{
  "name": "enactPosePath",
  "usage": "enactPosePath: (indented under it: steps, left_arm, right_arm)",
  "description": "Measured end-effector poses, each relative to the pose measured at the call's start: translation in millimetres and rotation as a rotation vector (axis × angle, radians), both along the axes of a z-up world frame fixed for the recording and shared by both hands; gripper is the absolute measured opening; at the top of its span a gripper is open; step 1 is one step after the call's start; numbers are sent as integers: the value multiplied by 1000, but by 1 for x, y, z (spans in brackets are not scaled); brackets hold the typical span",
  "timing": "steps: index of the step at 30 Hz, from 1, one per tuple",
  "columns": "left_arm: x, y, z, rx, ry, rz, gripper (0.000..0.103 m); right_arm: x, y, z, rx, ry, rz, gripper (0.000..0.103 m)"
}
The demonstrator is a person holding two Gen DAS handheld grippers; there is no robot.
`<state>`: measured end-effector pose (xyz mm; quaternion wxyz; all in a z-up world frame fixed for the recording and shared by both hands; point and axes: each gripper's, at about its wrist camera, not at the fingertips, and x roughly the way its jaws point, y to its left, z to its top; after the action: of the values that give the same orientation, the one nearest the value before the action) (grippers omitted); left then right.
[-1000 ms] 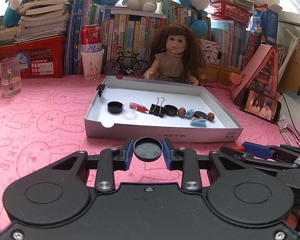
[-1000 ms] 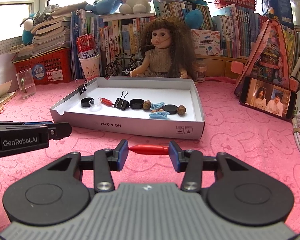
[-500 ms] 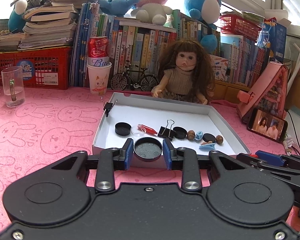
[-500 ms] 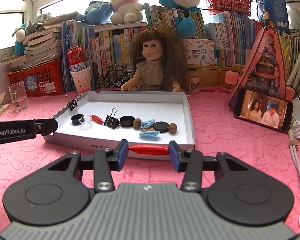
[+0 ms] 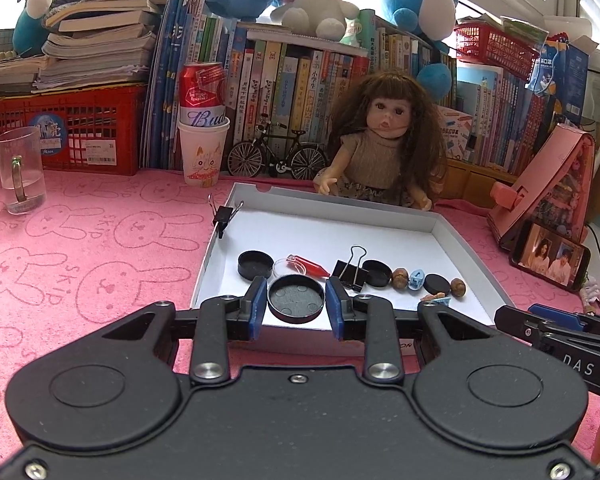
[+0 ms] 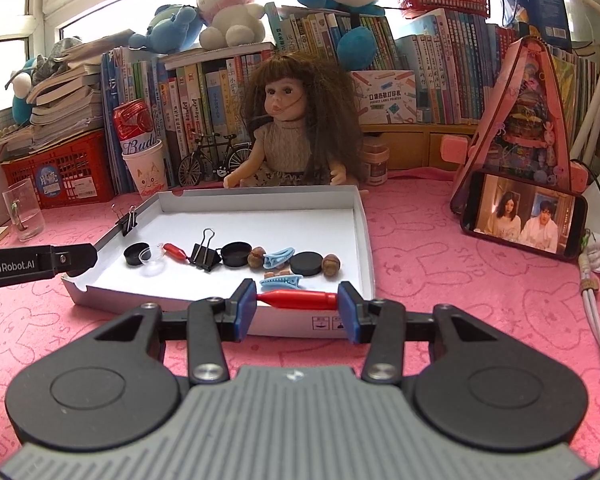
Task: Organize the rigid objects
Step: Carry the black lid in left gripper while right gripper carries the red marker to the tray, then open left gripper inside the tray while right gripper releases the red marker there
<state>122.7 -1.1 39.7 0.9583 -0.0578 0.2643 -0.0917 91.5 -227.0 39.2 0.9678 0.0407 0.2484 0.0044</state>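
Note:
My left gripper (image 5: 296, 306) is shut on a round black lid (image 5: 296, 298) and holds it over the near edge of the white shallow box (image 5: 444, 228). My right gripper (image 6: 297, 306) is shut on a red bullet-shaped piece (image 6: 298, 299), held crosswise just above the box's near wall (image 6: 300, 322). Inside the box lie black lids (image 6: 136, 253), a clear cap (image 6: 152, 260), a red piece (image 6: 174, 251), a black binder clip (image 6: 204, 254), brown nuts (image 6: 331, 264) and blue hair clips (image 6: 280, 280). Another binder clip (image 5: 222, 216) grips the box's left wall.
A doll (image 5: 384, 144) sits behind the box, with a toy bicycle (image 5: 276, 156), a paper cup with a can (image 5: 202, 148), books and plush toys at the back. A glass mug (image 5: 20, 172) stands far left. A phone (image 6: 524, 216) leans on a pink stand at right. White cables (image 6: 596, 300) lie far right.
Both grippers have risen and moved forward toward the box, each still holding its object. They now sit over the box's near edge rather than in front of it.

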Motion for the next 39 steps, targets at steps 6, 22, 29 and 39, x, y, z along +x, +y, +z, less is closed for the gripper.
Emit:
enactPosePath:
  steps: [6, 22, 29, 39]
  left_arm:
    - [14, -4, -4, -1, 15, -3, 30]
    - [46, -15, -21, 26, 68, -20, 30]
    - [57, -15, -29, 48, 87, -6, 30]
    - [69, -23, -34, 69, 92, -5, 30]
  right_arm:
    - [12, -1, -3, 11, 7, -6, 49]
    - [52, -10, -14, 65, 82, -20, 49]
    - [66, -13, -20, 95, 119, -26, 49]
    - [81, -7, -25, 101, 142, -21, 49]
